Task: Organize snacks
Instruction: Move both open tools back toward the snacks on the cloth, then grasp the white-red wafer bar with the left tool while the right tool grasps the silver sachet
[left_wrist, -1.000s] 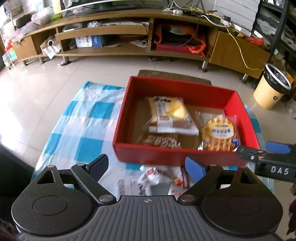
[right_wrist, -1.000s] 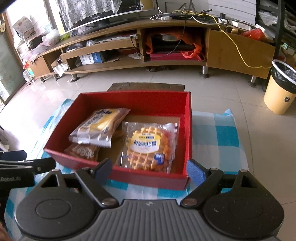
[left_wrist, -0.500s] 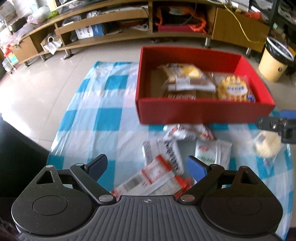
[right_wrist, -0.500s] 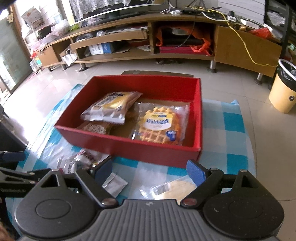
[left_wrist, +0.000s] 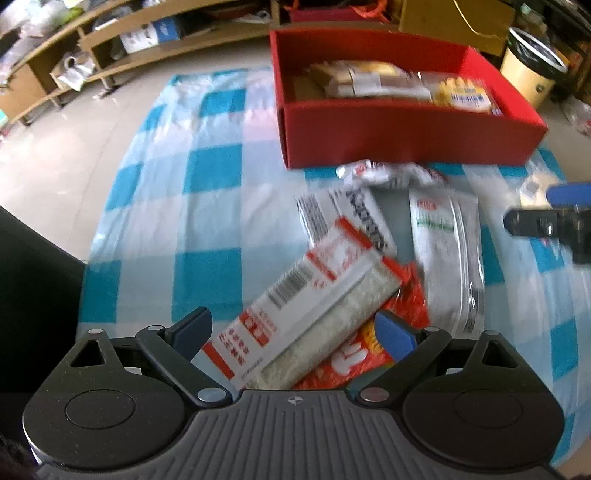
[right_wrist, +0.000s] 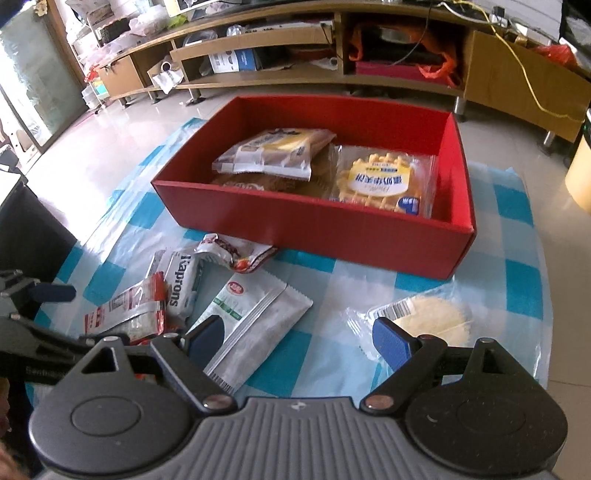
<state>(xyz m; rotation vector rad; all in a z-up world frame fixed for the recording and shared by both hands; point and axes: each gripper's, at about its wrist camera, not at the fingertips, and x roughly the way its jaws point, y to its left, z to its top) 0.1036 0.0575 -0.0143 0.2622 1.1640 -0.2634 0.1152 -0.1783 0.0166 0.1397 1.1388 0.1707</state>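
Jaws wide on both: left gripper (left_wrist: 293, 332) just opened further, straddling the red-and-white packet (left_wrist: 303, 314), pads not pressing; right gripper (right_wrist: 299, 338) empty over the white-green sachet (right_wrist: 255, 317). Pick step, loose snacks on the checked cloth (left_wrist: 207, 166) just short of the red box (right_wrist: 332, 229). Next: lower, close across the packet's width. Long axis diagonal, near-left to far-right; blurred, probably barcode side up.
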